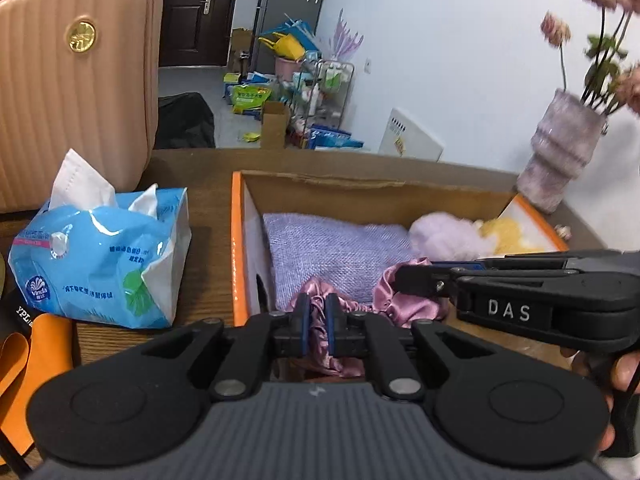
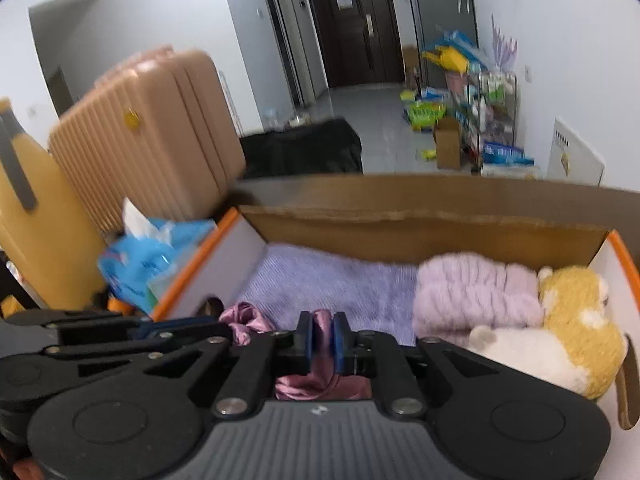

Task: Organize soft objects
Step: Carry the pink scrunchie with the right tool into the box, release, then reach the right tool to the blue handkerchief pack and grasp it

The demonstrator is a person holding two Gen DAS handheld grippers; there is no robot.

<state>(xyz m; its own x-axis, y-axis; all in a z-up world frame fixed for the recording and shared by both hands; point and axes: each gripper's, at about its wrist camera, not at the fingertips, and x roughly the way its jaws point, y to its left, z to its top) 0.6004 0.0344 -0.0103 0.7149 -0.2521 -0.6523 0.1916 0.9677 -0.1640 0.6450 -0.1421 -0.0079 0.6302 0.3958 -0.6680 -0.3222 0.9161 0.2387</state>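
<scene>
We hold a pink satin gathered cloth (image 1: 320, 320) stretched between both grippers, just over the near rim of the orange-edged cardboard box (image 1: 238, 240) on the worktop. The left gripper (image 1: 316, 312) pinches one end narrowly; the right gripper (image 2: 320, 336) clamps the other. Held so, it should drop beside the lilac knitted cloth (image 1: 332, 248), fluffy pink bundle (image 2: 472, 292) and yellow plush toy (image 2: 576, 308).

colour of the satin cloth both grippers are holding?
Pink, shiny satin cloth, held by the left gripper and right gripper. Clearest in the left wrist view.
</scene>
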